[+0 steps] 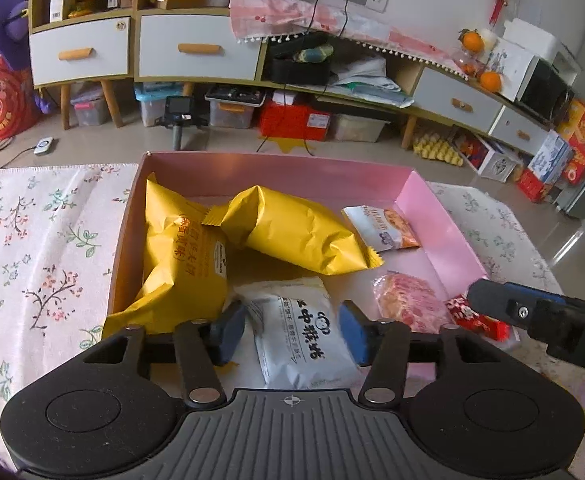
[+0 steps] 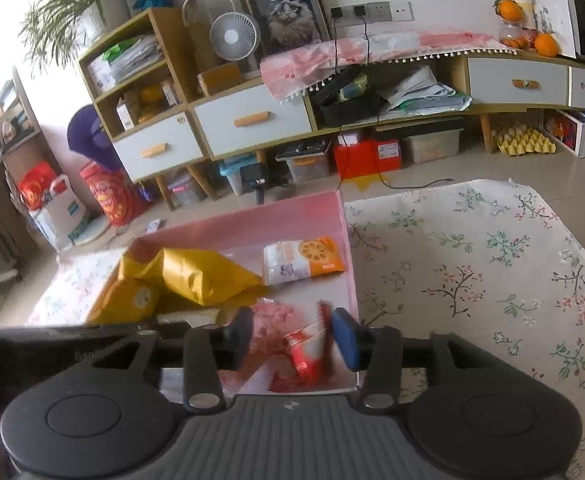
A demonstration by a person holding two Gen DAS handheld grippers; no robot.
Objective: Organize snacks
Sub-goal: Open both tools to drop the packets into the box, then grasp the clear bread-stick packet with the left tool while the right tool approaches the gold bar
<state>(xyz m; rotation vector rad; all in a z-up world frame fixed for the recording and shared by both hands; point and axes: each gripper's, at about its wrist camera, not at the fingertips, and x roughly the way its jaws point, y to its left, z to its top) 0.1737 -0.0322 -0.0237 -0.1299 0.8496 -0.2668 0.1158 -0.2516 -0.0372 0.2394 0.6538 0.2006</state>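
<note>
A pink box on the table holds two yellow bags, a white-and-orange packet, a clear-wrapped pink pastry and a white packet with black print. My left gripper is open over the box's near end. The white packet lies between its blue pads, which do not press it. My right gripper is open at the box's near right corner. A blurred red packet sits between its pads, close to the right one. One right finger shows in the left wrist view beside that red packet.
A floral tablecloth covers the table on both sides of the box. Beyond the far table edge is open floor, then a long low cabinet with drawers and storage bins underneath. The left gripper's dark body crosses the right wrist view.
</note>
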